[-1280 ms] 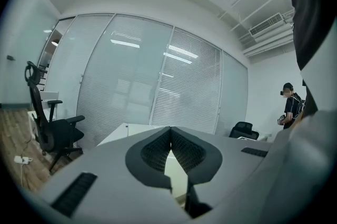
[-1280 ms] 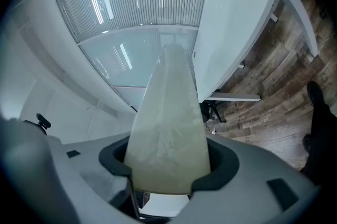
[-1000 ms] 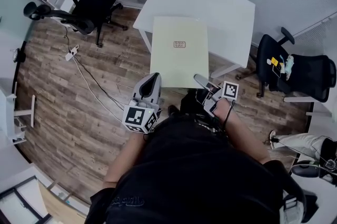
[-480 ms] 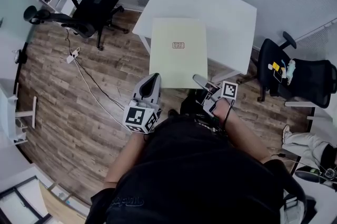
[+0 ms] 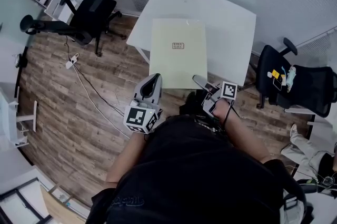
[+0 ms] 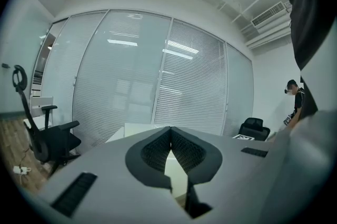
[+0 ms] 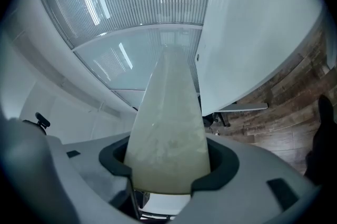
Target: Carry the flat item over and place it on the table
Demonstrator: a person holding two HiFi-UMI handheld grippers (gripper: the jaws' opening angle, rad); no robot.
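The flat item is a pale yellow-green board with a small label, held level in front of me. Its far half hangs over the white table. My left gripper is shut on the board's near left corner, and my right gripper is shut on the near right corner. The left gripper view shows only a pale sliver of the board between the shut jaws of the left gripper, with the table beyond. The board fills the right gripper's jaws in the right gripper view, and the table lies beside it.
A black office chair stands left of the table and another to its right. A cable with a power strip lies on the wooden floor. Someone's leg shows at the right edge. Glass walls with blinds close the room behind the table.
I have moved toward the table with the board in both grippers. The board's far edge now reaches further over the tabletop. Both grips are unchanged.
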